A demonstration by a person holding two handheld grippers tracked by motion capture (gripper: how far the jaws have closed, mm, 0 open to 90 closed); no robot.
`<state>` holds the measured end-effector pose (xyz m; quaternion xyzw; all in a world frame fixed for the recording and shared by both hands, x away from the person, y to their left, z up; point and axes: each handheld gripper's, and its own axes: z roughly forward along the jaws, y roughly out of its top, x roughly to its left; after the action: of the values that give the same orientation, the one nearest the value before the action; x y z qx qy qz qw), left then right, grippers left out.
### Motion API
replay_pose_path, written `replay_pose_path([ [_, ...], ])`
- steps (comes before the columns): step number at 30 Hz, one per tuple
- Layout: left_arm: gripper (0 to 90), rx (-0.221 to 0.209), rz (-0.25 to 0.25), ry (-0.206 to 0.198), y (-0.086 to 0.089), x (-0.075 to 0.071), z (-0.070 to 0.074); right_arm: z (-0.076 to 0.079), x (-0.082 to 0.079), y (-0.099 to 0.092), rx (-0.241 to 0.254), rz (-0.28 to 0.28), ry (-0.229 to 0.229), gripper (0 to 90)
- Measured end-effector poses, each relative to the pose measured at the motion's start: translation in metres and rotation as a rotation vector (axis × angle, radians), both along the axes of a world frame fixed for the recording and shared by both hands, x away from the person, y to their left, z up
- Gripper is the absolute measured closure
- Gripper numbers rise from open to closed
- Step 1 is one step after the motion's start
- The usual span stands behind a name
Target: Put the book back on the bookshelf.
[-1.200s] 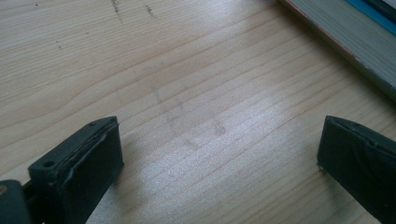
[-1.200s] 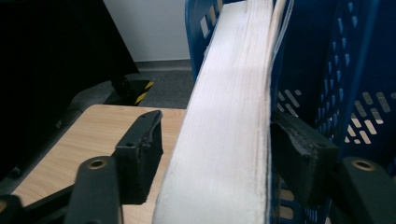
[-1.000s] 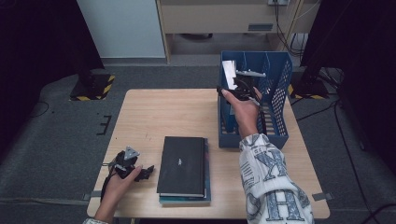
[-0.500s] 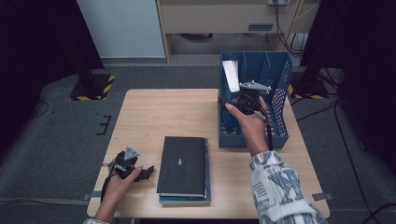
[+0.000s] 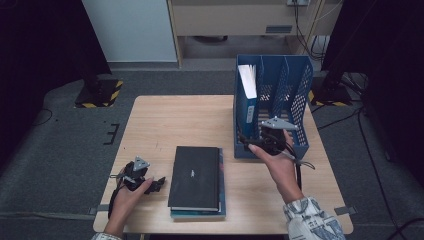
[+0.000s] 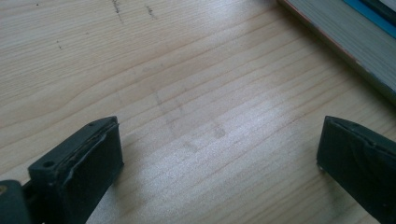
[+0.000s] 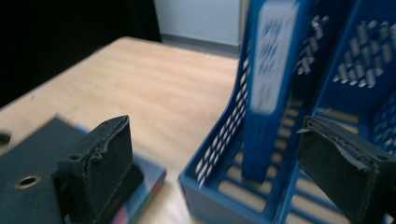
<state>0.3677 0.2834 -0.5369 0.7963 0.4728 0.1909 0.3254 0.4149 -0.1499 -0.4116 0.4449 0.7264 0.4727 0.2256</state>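
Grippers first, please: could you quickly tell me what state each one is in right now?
Left gripper: open, empty, over bare table.
Right gripper: open, holding nothing, jaws just opened wider, by the blue file rack.

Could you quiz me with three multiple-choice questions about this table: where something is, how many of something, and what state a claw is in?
1. Where does the upright book stand?
A. in the rack's left slot
B. flat on the table
C. in the rack's right slot

2. How many books lie in the stack?
A. one
B. two
C. four

3. How is the right claw?
A. shut on a book
B. shut on nothing
C. open, holding nothing

Answers: 1 A, it stands in the leftmost slot of the blue rack. 2 B, a black book lies on a coloured one. 3 C, its jaws stand wide apart with nothing between them.
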Motion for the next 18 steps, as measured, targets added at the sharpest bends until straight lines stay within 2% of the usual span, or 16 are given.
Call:
replay_pose_path([
  [2,0.0,0.001,0.000,0.000,0.000,0.000,0.000,-0.010,-0.007,0.002,-0.010,0.019,0.004,10.7],
  [8,0.0,0.001,0.006,0.000,-0.002,-0.002,0.000,-0.037,-0.026,0.008,0.013,0.055,0.018,11.5],
  [11,0.0,0.001,0.007,-0.002,-0.003,-0.002,0.000,-0.043,-0.032,0.016,0.002,0.092,0.034,11.4],
  [17,4.5,-0.035,0.004,0.001,-0.001,-0.008,0.003,-0.051,-0.045,0.028,-0.005,0.126,0.027,13.7],
  [18,4.7,-0.030,0.006,-0.003,0.000,-0.010,0.004,-0.052,-0.047,0.030,-0.014,0.142,0.032,14.2],
])
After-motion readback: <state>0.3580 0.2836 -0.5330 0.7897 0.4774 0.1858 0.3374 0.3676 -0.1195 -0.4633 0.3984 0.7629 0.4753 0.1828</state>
